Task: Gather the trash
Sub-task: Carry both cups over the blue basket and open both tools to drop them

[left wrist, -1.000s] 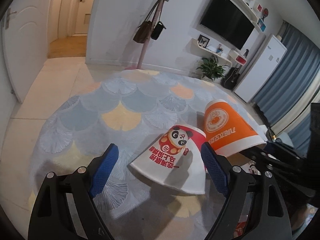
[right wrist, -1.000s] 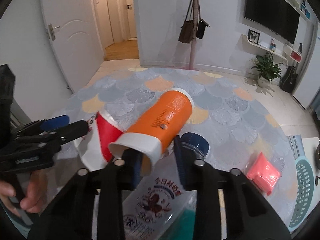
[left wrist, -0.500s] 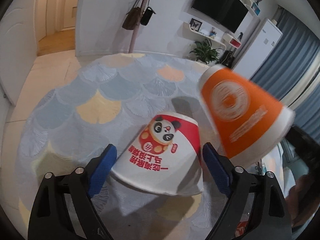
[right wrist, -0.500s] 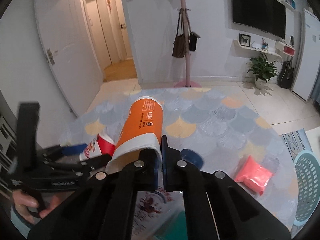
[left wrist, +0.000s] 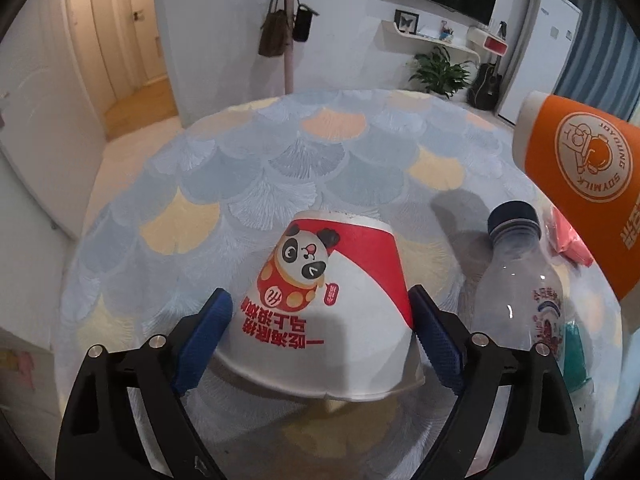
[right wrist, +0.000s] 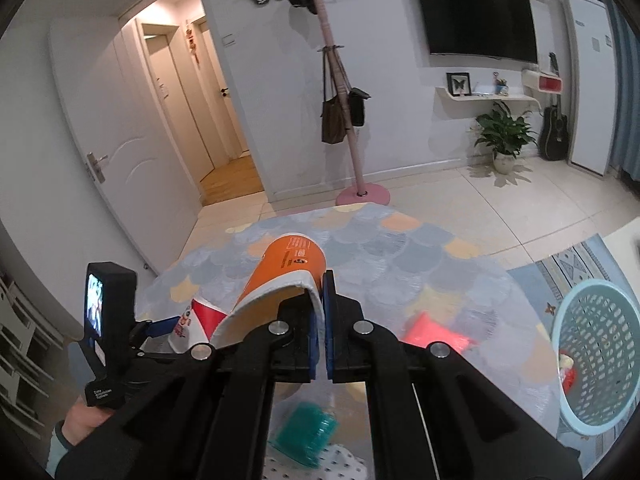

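While your right gripper (right wrist: 322,320) pinches the orange cup (right wrist: 282,276) by its rim, carry it right to the basket (right wrist: 596,356); your left gripper (left wrist: 320,332), spread, straddles the panda cup (left wrist: 324,304) nearby.

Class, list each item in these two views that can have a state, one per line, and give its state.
Orange cup: lifted, rim pinched in the right gripper.
Panda cup: upside down on the rug, between the open fingers of the left gripper.
Bottle: capped, lying on the rug.
Basket: upright, some trash inside.
Door: open.
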A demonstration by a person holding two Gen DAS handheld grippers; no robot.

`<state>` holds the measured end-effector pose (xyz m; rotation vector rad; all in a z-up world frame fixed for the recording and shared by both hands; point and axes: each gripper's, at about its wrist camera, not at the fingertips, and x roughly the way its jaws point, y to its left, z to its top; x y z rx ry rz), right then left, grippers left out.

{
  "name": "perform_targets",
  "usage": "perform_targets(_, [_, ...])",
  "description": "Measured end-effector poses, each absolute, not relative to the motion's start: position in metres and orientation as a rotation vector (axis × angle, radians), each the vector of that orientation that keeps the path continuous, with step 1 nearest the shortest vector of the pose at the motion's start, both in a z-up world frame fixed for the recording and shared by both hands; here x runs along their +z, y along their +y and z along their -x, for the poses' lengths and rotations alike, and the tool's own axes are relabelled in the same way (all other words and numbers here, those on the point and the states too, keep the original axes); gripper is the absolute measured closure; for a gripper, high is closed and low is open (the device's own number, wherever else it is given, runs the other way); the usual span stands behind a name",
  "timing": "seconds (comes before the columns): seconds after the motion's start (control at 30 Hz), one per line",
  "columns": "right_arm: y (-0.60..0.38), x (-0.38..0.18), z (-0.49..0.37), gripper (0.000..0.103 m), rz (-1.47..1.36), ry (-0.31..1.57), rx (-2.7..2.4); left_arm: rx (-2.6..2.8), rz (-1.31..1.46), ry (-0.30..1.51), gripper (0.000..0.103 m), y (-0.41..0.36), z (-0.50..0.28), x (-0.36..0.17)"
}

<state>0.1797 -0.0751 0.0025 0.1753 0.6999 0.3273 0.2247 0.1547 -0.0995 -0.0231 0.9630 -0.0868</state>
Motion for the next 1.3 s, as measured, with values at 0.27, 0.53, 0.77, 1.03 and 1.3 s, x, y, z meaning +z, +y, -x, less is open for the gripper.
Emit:
perform_targets(0.27, [-0.114,0.014,-0.167,0.101,-0.218,0.649,0.274,-0.155,0.077,0.858,0.019,0.145,-0.202,-0.065])
perform_targets(0.53, [-0.166,0.025,-0.149,0.101,-0.249,0.579,0.179,-0.274,0.056,0.759,0.022,0.094,-0.190,-0.017])
perform_targets(0.77, [-0.224,0.026,-0.140,0.101,-0.307,0.549,0.081,-0.408,0.024,0.717,0.022,0.018,-0.194,0.009])
perform_targets(1.03, [-0.298,0.018,-0.130,0.101,-0.328,0.529,-0.094,-0.555,-0.082,0.723,0.022,-0.089,-0.203,0.015])
perform_targets(1.3, [-0.367,-0.022,-0.132,0.101,-0.331,0.586,-0.289,-0.658,-0.117,0.849,0.022,-0.185,-0.227,-0.018])
